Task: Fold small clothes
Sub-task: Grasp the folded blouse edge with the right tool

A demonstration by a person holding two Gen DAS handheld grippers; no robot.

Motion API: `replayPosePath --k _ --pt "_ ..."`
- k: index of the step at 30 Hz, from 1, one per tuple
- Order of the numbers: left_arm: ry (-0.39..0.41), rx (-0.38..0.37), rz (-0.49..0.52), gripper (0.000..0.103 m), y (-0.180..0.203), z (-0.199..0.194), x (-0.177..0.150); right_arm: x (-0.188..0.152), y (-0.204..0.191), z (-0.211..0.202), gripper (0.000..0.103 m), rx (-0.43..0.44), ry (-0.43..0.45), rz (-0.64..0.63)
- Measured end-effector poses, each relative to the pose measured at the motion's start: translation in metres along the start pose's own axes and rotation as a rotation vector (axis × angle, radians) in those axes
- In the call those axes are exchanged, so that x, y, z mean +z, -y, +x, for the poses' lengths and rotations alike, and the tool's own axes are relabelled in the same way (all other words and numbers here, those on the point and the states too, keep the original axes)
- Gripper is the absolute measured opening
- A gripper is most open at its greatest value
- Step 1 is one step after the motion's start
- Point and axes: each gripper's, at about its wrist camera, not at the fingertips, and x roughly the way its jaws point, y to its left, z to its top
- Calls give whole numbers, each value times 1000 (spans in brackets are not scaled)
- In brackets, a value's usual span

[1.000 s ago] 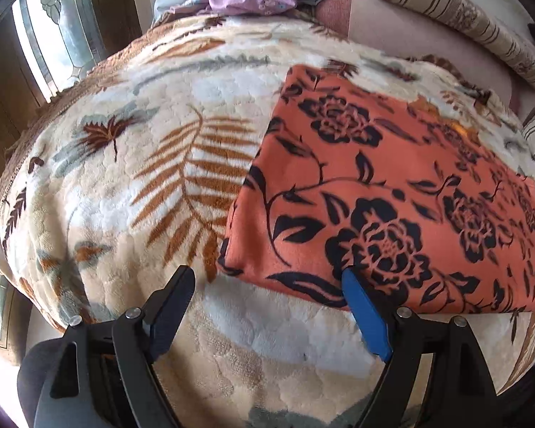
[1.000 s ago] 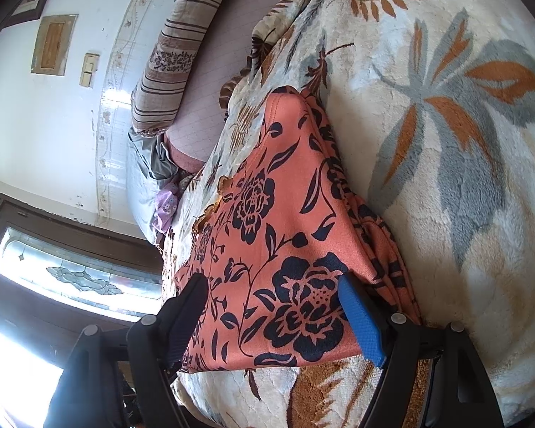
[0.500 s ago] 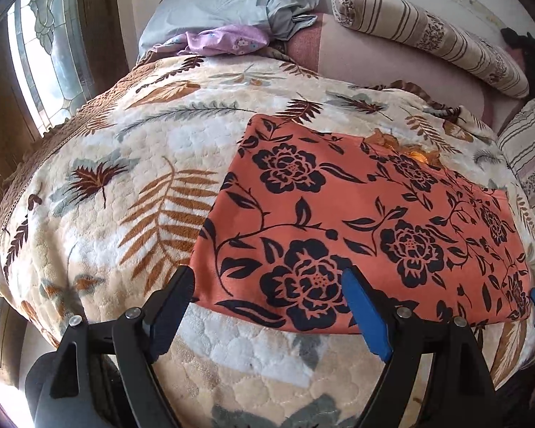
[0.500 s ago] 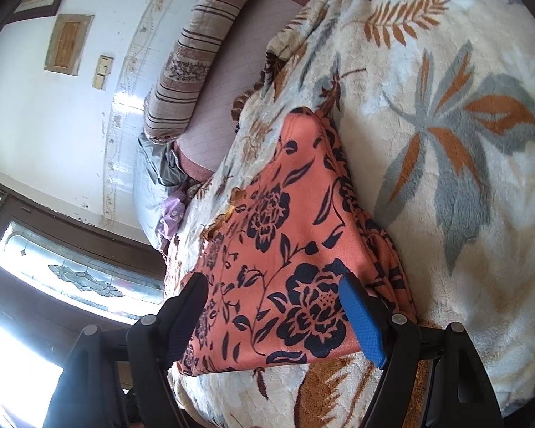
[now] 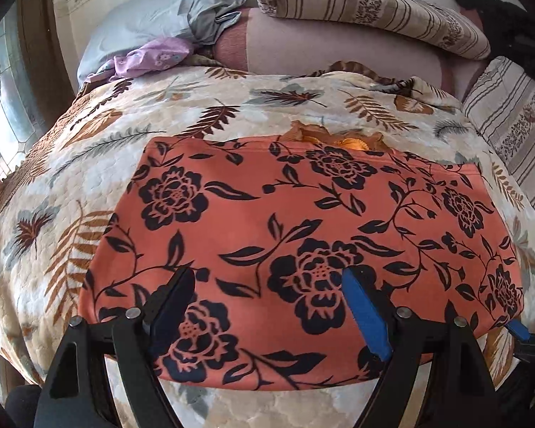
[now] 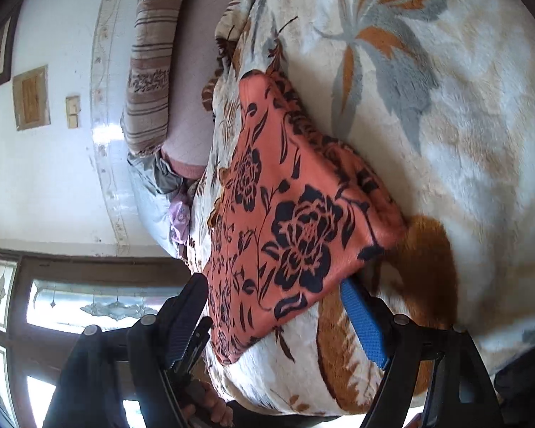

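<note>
An orange garment with a black flower print [image 5: 296,228] lies flat, folded into a rectangle, on a leaf-patterned blanket [image 5: 89,164]. My left gripper [image 5: 267,303] is open and empty, hovering over the garment's near edge. In the right wrist view the same garment [image 6: 296,214] lies ahead, seen from its right end. My right gripper [image 6: 278,306] is open and empty over the garment's near right corner. Part of the right gripper [image 5: 531,328] shows at the far right of the left wrist view.
Striped bolster pillows [image 5: 374,3] and a pink cushion [image 5: 339,46] line the bed's head. Grey and lilac clothes [image 5: 160,28] are heaped at the back left. A window [image 6: 89,306] stands beside the bed. The blanket's front edge drops off just below the grippers.
My left gripper has moved right and back, now centred over the garment's near edge. The right gripper has shifted toward the garment's right corner. Both stay open; the garment has not moved.
</note>
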Motion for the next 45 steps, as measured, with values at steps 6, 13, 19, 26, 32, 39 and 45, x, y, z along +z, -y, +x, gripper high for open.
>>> replayPosePath --k 6,13,19,26,32,39,45 --pt "0 -4 -26 85 10 17 12 8 -16 13 80 -41 70 -13" --pt "-52 -13 -38 85 9 42 11 -16 -12 9 79 -99 91 -36" --pt "-24 -37 -62 85 4 36 17 2 -37 27 73 -117 133 -98" --pt "-85 2 -4 85 7 57 14 5 -29 44 39 -226 120 -99" --pt "19 -22 -1 85 10 28 15 10 -36 47 67 -172 115 -115" --pt "-73 23 119 88 18 55 12 11 -54 69 20 -315 109 -237" --pt "-34 -65 11 87 -10 35 19 5 -81 76 20 -421 119 -363"
